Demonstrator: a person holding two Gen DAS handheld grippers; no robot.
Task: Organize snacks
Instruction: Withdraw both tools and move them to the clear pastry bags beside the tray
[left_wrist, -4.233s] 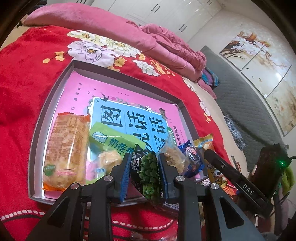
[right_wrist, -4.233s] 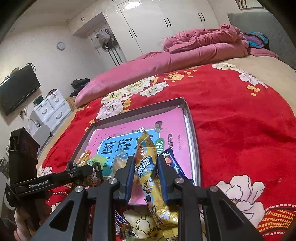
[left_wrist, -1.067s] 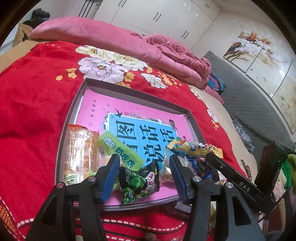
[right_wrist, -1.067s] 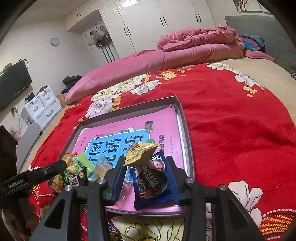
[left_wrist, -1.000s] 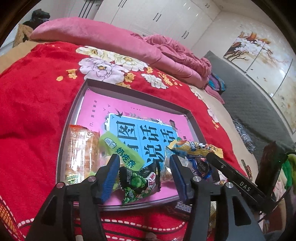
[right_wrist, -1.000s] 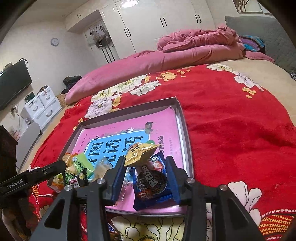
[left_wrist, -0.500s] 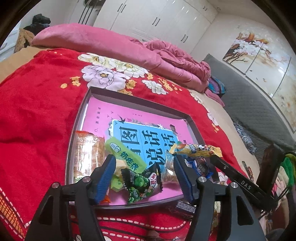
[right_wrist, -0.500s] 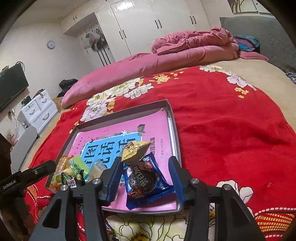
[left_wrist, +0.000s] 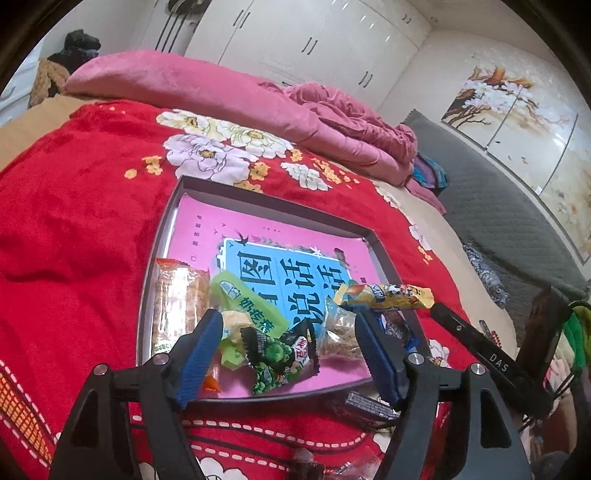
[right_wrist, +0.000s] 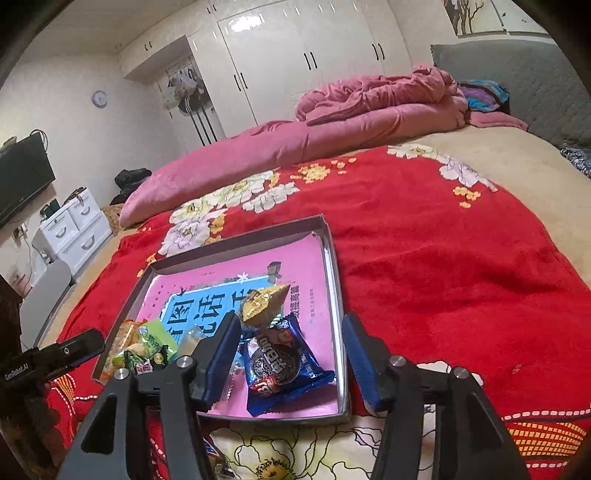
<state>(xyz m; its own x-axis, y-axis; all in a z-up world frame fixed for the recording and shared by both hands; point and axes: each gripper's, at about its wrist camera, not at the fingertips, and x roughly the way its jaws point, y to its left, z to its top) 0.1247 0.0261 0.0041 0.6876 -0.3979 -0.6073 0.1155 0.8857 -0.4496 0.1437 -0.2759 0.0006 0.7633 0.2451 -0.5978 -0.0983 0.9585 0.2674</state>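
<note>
Presently: left gripper (left_wrist: 288, 354) spread wide, empty, with green pea packet (left_wrist: 280, 356) lying between its fingers at the near edge of the tray (left_wrist: 155, 258), green milk-snack pack (left_wrist: 251, 306) just beyond. Right gripper (right_wrist: 290, 360) likewise spread, empty; blue cookie packet (right_wrist: 280, 369) between its fingers in the tray's near corner, gold-wrapped snack (right_wrist: 264, 304) just ahead, overlapping it.

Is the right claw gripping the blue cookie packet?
No. The right claw is open, and the blue cookie packet lies loose in the tray.
</note>
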